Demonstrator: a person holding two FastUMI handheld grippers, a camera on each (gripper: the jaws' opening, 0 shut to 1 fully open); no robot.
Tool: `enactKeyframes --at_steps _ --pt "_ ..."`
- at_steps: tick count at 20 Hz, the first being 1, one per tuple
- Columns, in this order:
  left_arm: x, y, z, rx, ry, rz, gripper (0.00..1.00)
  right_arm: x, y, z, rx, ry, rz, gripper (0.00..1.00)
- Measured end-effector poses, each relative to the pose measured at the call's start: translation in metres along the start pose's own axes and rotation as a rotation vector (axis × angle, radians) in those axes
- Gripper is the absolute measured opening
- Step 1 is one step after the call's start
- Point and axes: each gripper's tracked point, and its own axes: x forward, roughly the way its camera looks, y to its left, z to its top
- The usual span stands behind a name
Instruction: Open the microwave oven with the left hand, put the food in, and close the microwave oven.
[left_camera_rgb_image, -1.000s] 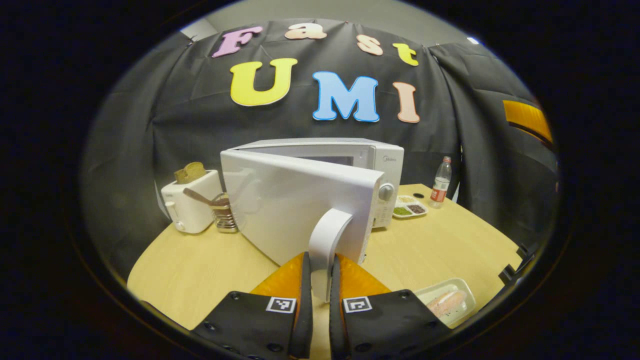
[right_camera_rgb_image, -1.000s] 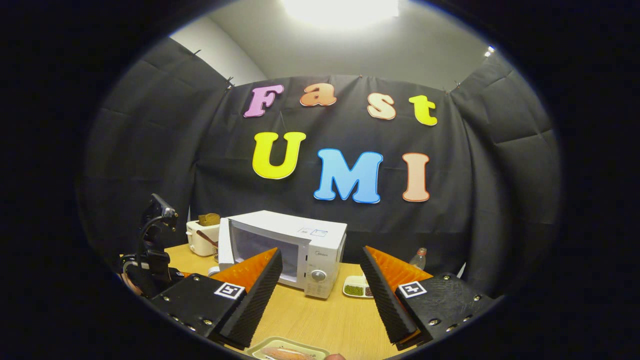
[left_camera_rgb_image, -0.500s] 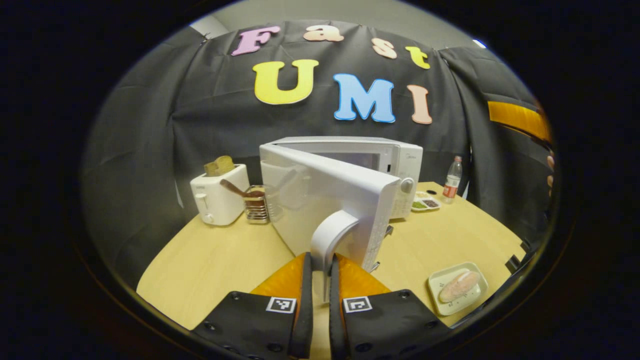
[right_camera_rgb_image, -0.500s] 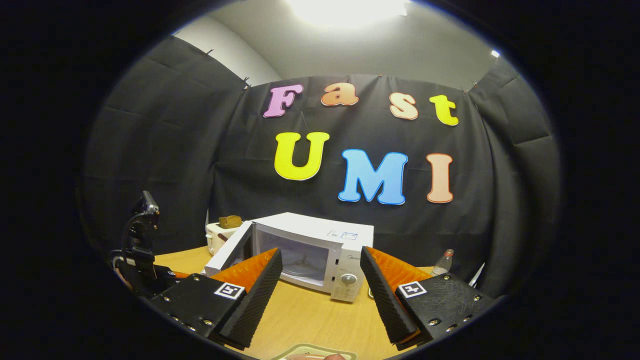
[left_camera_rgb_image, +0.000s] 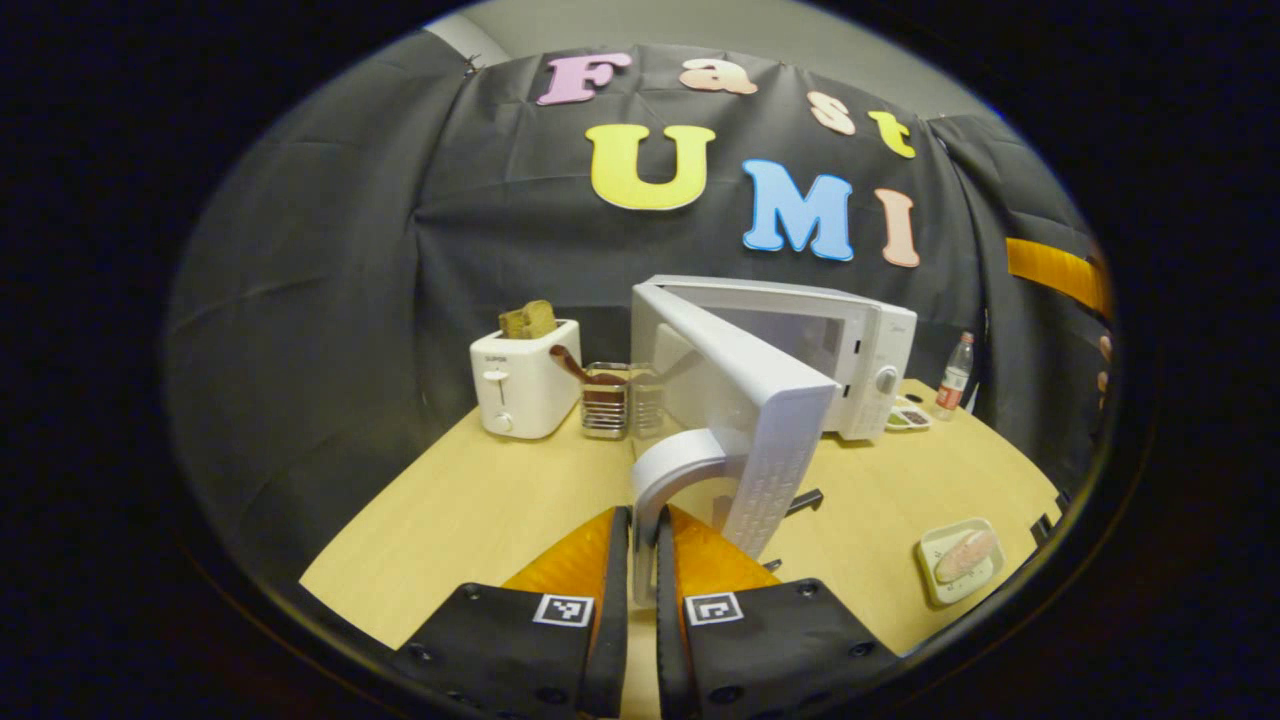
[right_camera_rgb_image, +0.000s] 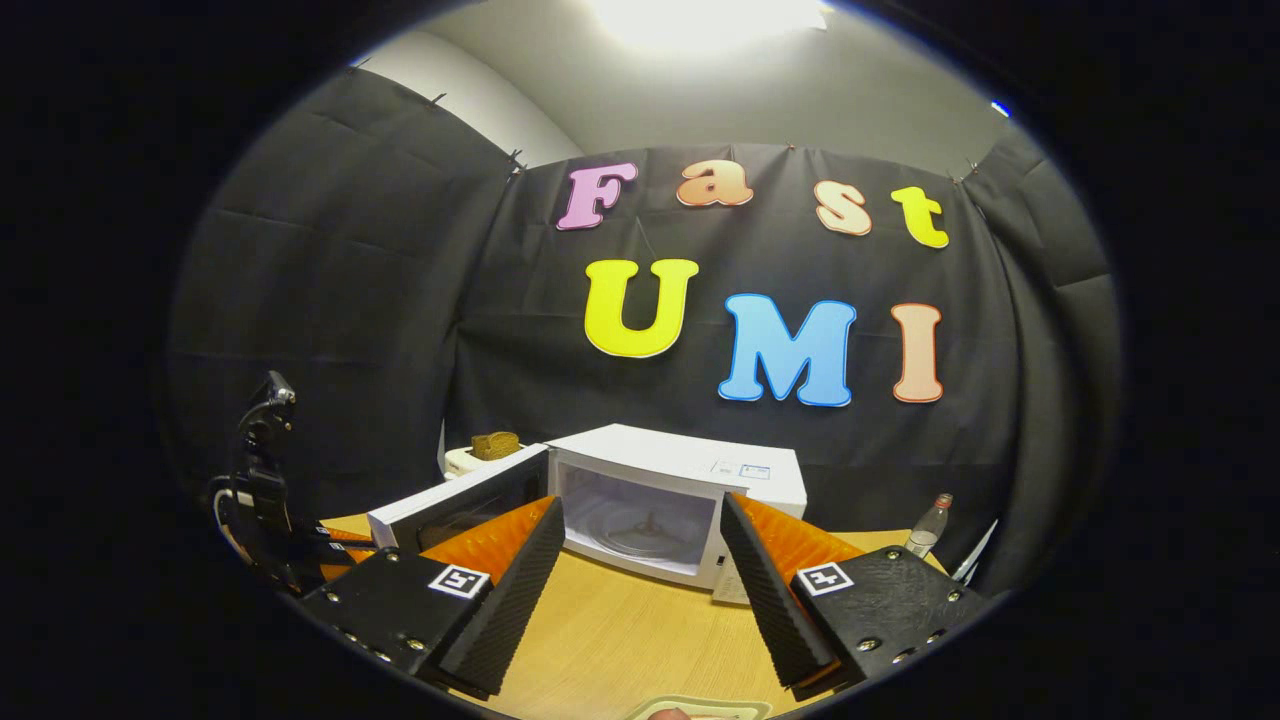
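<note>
Now the microwave (left_camera_rgb_image: 860, 340) sits toward the surface's (left_camera_rgb_image: 480, 510) far edge, its door (left_camera_rgb_image: 745, 395) swung wide and the cavity (right_camera_rgb_image: 640, 520) facing the right gripper (right_camera_rgb_image: 640, 585), whose fingers (right_camera_rgb_image: 510, 585) are spread with nothing between them. The left gripper (left_camera_rgb_image: 641, 590) pinches the door's arched handle (left_camera_rgb_image: 665, 480) with fingers pressed on it. The food tray (left_camera_rgb_image: 960, 558) lies near the surface's right edge in the left gripper view, long axis slanting toward the oven, nearer the right gripper by my reckoning. In the right gripper view the tray (right_camera_rgb_image: 700, 710) is cut off at the bottom.
</note>
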Motion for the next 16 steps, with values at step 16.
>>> enactKeyframes --at_steps 16 --pt "-0.032 0.022 0.000 -0.012 -0.010 0.235 0.50 -0.010 -0.050 -0.093 -0.094 0.345 0.238 0.96"
